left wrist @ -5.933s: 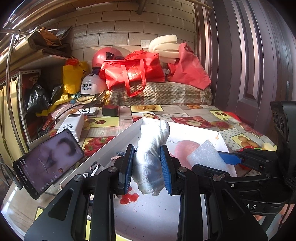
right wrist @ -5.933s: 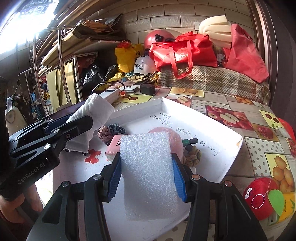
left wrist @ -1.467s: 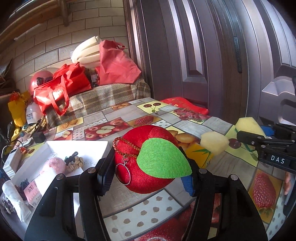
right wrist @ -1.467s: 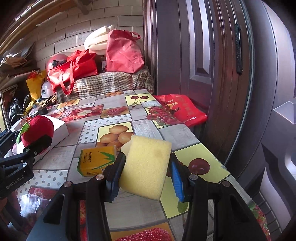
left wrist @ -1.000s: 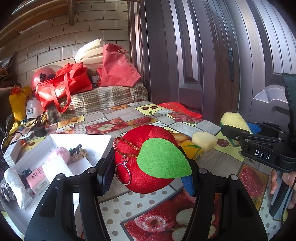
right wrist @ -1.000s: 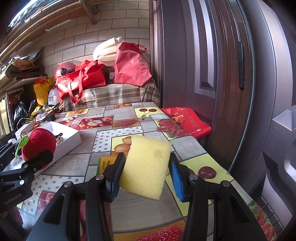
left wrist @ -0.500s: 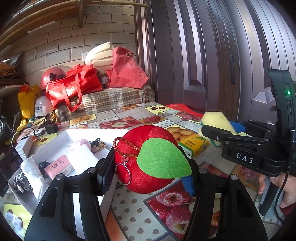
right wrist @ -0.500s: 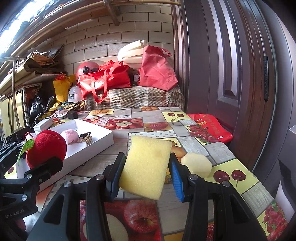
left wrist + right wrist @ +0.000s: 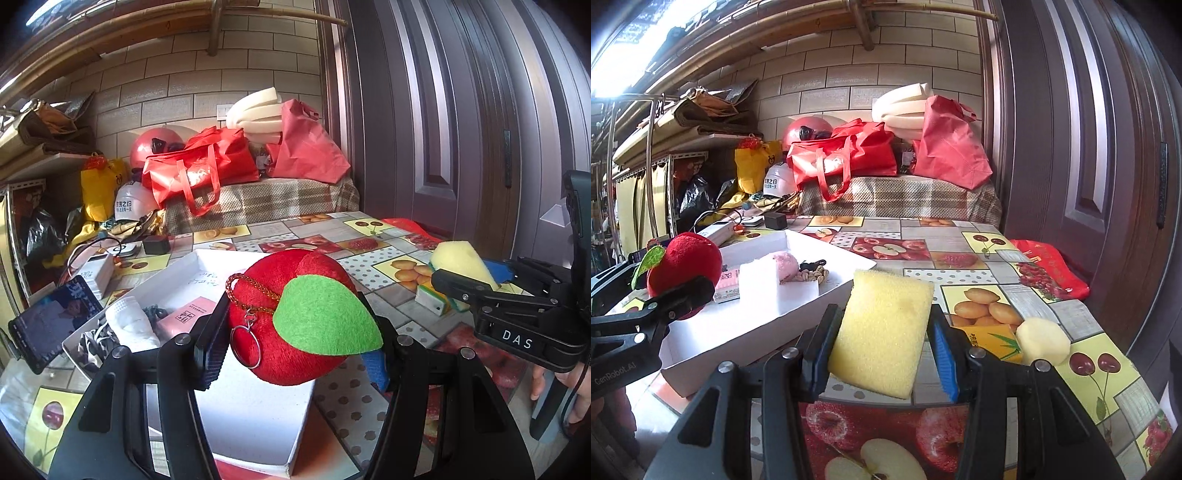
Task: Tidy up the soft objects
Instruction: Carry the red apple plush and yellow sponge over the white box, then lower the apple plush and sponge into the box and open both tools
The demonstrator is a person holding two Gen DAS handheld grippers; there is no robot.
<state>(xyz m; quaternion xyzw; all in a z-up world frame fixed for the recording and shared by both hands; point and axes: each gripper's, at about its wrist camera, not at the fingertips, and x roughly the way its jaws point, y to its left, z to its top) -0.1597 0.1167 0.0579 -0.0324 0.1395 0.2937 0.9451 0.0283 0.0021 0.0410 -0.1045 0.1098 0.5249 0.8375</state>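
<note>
The left gripper [image 9: 295, 339] is pinching a red plush apple [image 9: 291, 317] above the near end of the white tray [image 9: 827, 295], while the right gripper [image 9: 882, 350] is squeezing a yellow sponge [image 9: 882, 332] just right of it.

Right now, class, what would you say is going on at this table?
A person is sorting soft things with a handheld gripper in each hand. The left gripper is closed on a red plush apple, held above the near end of the white tray. The right gripper is closed on a yellow sponge, held over the tablecloth beside the tray. The tray holds a pink puff, a white foam piece and other small items.
</note>
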